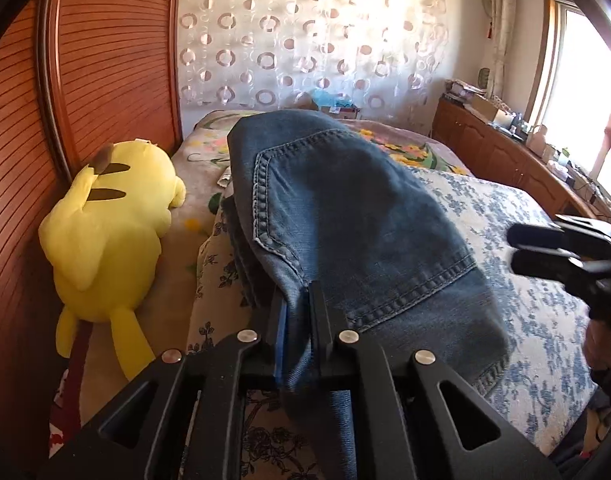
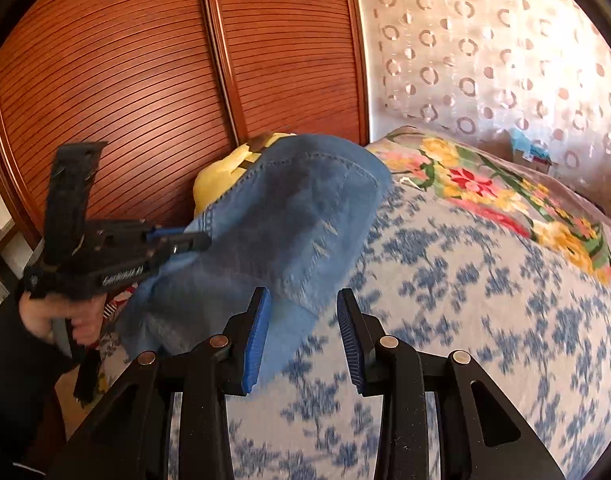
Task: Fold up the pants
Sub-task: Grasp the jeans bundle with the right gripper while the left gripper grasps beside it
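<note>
The left gripper (image 1: pixel 299 300) is clamped on a fold of the blue jeans (image 1: pixel 345 216), which drape in a folded bundle over the blue-and-white floral bedspread (image 1: pixel 525 248), beside a yellow plush toy (image 1: pixel 113 232). The right gripper (image 2: pixel 303 304) stands apart and empty above the bedspread, just beside the denim's edge.

The pants (image 1: pixel 337 208) lie on the bed (image 1: pixel 545 264) at frame centre, ahead of my left gripper (image 1: pixel 299 296). A plush toy (image 1: pixel 113 224) lies to their left, against the wardrobe (image 1: pixel 105 60). My right gripper (image 1: pixel 515 250) sits at the right edge.
</note>
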A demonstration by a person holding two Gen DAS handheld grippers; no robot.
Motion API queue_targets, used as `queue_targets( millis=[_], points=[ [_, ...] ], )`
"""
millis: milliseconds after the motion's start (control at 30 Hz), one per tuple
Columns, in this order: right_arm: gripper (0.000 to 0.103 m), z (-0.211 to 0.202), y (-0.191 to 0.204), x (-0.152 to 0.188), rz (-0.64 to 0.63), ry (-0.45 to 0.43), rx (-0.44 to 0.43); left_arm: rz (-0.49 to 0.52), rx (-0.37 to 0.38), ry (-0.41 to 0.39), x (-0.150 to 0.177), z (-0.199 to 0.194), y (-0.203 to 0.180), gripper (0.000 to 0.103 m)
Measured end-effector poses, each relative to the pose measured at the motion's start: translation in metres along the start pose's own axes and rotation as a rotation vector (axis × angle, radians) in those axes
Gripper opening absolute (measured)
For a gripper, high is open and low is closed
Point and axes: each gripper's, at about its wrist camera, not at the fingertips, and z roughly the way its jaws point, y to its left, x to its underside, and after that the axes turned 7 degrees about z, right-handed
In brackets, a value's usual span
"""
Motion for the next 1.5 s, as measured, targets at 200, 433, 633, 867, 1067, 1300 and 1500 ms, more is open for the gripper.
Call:
queue_targets(
  millis=[200,433,633,867,1067,1300,1500],
  points=[
    [0.036,0.043,-0.008,-0.013,-0.012,0.051,-0.009,0.010,0.001,-0.020,-0.004,-0.011,0.000,0.030],
    [0.041,0.068,-0.024,-0.008,-0.017,0.104,-0.032,-0.011,0.016,-0.050,-0.006,-0.017,0.003,0.060],
    [0.045,0.064,-0.044,-0.035,-0.022,0.087,-0.043,0.016,0.024,0.018,0.008,0.000,-0.005,0.060],
    [0.073,0.101,-0.069,-0.076,0.018,0.089,-0.032,-0.051,0.067,0.044,0.020,0.017,0.004,0.061],
    [0.078,0.157,-0.090,-0.093,0.073,0.162,-0.054,-0.079,0.092,0.054,0.021,0.024,0.008,0.061],
    [0.070,0.192,-0.097,-0.096,0.134,0.219,-0.106,-0.103,0.115,0.050,0.026,0.026,0.012,0.061],
    [0.029,0.180,-0.099,-0.100,0.118,0.202,-0.137,-0.107,0.103,0.062,0.022,0.026,0.012,0.061]
  ],
)
